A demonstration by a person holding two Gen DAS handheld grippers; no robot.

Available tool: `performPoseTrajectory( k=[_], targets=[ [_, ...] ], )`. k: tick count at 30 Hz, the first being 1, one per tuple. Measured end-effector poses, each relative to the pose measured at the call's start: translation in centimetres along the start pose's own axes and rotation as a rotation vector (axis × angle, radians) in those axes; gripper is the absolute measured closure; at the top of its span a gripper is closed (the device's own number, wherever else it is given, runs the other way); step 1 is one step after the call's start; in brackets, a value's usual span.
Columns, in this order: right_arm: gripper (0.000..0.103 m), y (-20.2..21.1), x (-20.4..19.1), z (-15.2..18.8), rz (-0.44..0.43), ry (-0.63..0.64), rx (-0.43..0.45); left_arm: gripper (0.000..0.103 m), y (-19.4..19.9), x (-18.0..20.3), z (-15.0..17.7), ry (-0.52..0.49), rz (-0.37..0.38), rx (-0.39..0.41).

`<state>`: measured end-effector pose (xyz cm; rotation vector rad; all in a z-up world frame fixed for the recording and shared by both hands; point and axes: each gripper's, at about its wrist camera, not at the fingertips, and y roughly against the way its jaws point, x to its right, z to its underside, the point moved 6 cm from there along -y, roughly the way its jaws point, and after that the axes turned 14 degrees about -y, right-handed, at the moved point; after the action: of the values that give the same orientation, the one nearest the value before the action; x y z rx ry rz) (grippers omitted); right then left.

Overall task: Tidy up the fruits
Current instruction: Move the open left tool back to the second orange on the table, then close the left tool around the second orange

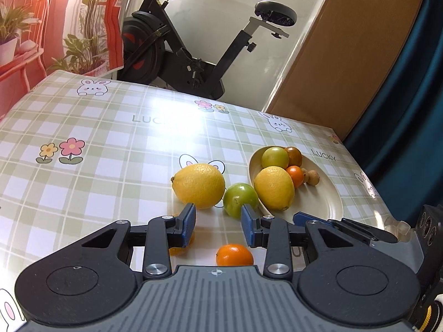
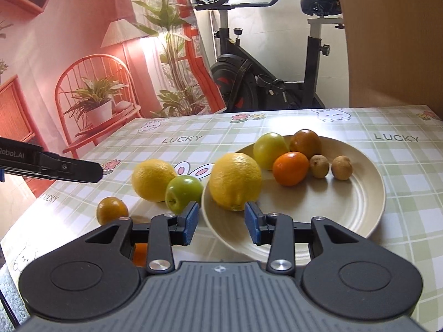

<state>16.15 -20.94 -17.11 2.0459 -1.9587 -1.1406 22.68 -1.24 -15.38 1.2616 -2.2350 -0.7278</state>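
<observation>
The left gripper (image 1: pixel 218 221) hung over the counter (image 1: pixel 110 144) with its jaws a little apart and nothing between them. A small orange (image 1: pixel 234 254) lay right under it, close to the jaws, and a second one peeked out below the left pad. A bit farther ahead sat a loose lemon (image 1: pixel 198 185), lying on its side with its long way running left to right. A green apple (image 1: pixel 240 199) touched it and also sat right against the rim of the plate (image 1: pixel 326 193). The right gripper (image 2: pixel 221 222) hung low over the near edge of the plate, its jaws also a little apart and empty. From the right camera, the loose fruit lay to the left of those jaws, so the left hand looked nearer to the oranges, the lemon and the apple. The plate held six fruits: a big lemon (image 2: pixel 235 181) at the near left, a yellow-green fruit (image 2: pixel 270 150) behind it, a dark brownish fruit (image 2: pixel 306 144), an orange (image 2: pixel 290 168) in the middle, and two little brown fruits (image 2: pixel 331 167) side by side. The right half of the plate was bare, so there looked to be room for the rest. I think the next pick would be one of the loose fruits, and a round one could roll away if the jaws bumped it.
</observation>
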Motion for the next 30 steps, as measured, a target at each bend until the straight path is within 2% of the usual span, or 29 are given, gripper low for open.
performPoseTrajectory(
  k=[9,17,30],
  targets=[
    [0.062,-1.4,-4.1,2.5,-0.076,0.143,-0.099,0.064,-1.2,-0.1,1.5,0.03,0.013,-0.023],
    [0.06,-3.2,-5.4,4.0,-0.114,0.213,-0.17,0.064,-2.1,0.6,2.4,0.038,0.045,-0.049],
    [0.062,-4.3,-5.0,5.0,-0.138,0.23,-0.142,0.064,-3.7,1.8,3.7,0.013,0.055,-0.102]
  ],
)
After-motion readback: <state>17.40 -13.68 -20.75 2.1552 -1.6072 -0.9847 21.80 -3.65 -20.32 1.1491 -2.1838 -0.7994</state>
